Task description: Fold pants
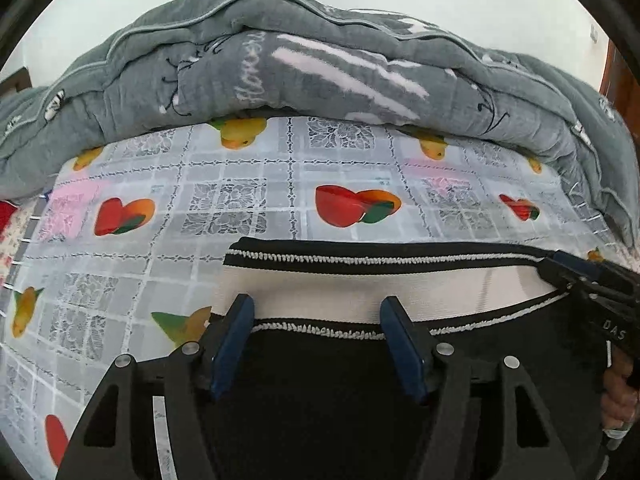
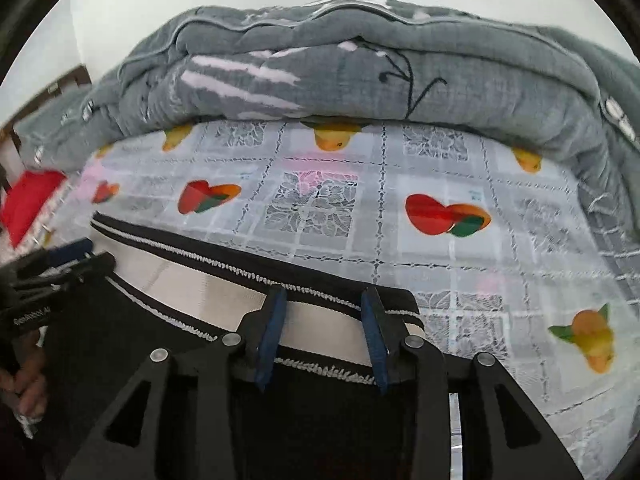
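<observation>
Two grippers work over a pair of black pants (image 1: 328,392) spread on a bed, the waistband (image 1: 360,280) lying flat across the fruit-printed sheet (image 1: 280,184) with its pale inner band and white-stitched black edges showing. In the left wrist view the left gripper (image 1: 318,312) sits at about 6 o'clock, its blue pads parted wide over the waistband's near edge; the cloth lies under and between the fingers, but the pads do not press on it, so nothing is held. The right gripper (image 1: 560,268) enters that view at about 3 o'clock, over the waistband's right end, with part of a hand (image 1: 618,396) below it. In the right wrist view the right gripper (image 2: 324,304) stands at about 6 o'clock with a moderate gap between its blue pads, straddling the waistband near its right corner; the pads look clear of the fabric. The left gripper (image 2: 76,252) shows at about 9 o'clock beside the waistband's left end. A folded grey quilt (image 1: 320,64) lies at 12 o'clock across the far side of the bed, well apart from the pants, and something red (image 2: 32,200) lies at the sheet's left edge.
</observation>
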`<state>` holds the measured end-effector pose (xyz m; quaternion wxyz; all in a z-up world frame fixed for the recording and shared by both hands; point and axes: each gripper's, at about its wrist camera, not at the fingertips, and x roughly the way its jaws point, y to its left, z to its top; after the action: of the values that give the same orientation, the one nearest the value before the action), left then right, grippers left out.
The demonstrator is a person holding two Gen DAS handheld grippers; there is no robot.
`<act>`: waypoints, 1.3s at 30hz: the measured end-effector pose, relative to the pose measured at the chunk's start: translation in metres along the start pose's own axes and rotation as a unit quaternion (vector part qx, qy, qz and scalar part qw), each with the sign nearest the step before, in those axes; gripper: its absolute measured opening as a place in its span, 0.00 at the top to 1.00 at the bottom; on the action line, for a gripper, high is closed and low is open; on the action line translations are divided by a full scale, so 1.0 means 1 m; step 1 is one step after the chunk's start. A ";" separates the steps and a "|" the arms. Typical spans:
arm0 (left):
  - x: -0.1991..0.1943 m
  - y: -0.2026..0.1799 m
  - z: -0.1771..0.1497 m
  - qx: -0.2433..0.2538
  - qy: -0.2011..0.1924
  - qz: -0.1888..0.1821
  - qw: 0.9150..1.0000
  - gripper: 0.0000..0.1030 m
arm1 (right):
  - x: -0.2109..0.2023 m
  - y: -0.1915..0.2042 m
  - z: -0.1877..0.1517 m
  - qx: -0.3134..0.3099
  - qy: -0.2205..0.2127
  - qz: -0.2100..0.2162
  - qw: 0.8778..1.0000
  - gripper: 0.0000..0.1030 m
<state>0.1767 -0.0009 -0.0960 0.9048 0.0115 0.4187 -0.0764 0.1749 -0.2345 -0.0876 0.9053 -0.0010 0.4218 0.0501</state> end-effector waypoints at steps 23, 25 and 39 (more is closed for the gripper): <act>-0.113 -0.017 -0.139 -0.006 0.005 0.034 0.999 0.34 | -0.106 0.039 -0.110 -0.025 -0.025 -0.040 0.999 0.55; -0.122 -0.018 -0.147 -0.009 0.006 0.039 0.999 0.34 | -0.114 0.039 -0.122 -0.026 -0.016 -0.037 0.999 0.55; -0.202 0.011 -0.184 -0.049 -0.025 0.052 0.997 0.34 | -0.206 0.029 -0.142 0.004 -0.049 -0.015 0.999 0.55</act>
<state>-0.0894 0.0519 -0.0625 0.9173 -0.0130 0.3980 -0.0092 -0.0678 -0.2300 -0.0201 0.9254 -0.0007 0.3773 0.0351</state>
